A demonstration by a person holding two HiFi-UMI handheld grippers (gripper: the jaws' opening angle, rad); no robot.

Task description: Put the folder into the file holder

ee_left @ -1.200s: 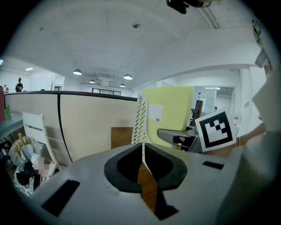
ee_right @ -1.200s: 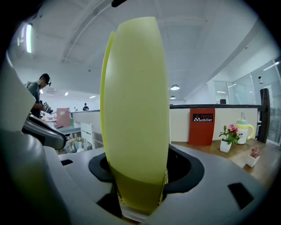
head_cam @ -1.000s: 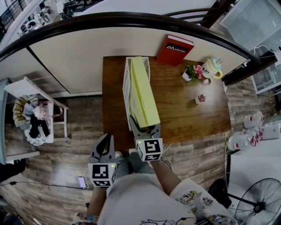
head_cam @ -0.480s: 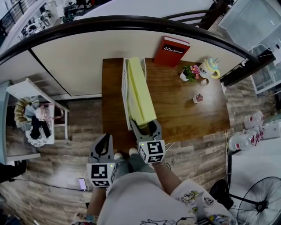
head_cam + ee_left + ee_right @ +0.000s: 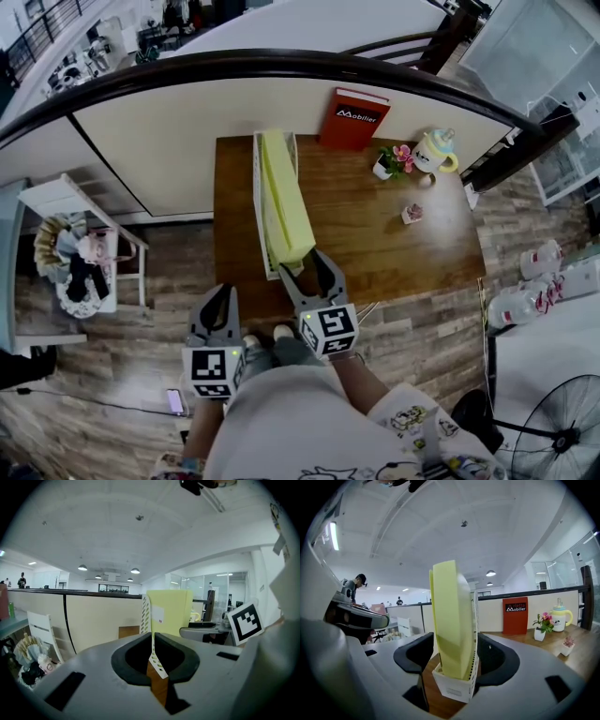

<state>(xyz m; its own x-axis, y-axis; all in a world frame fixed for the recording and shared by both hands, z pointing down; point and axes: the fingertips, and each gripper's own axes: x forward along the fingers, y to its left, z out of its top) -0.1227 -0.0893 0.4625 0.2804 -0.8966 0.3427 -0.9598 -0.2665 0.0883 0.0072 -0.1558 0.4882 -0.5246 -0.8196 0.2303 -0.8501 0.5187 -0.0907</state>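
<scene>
The yellow folder (image 5: 284,202) stands upright inside the white file holder (image 5: 258,211) on the left part of the wooden tabletop (image 5: 375,234). The right tool (image 5: 305,262) is spread, its jaws either side of the holder's near end and pinching nothing. The left tool (image 5: 221,292), also spread and empty, hangs off the tabletop's near edge.

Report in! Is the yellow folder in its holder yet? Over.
Left gripper, right gripper open, empty. Yellow folder upright in white file holder. Red book, plant well aside.
</scene>
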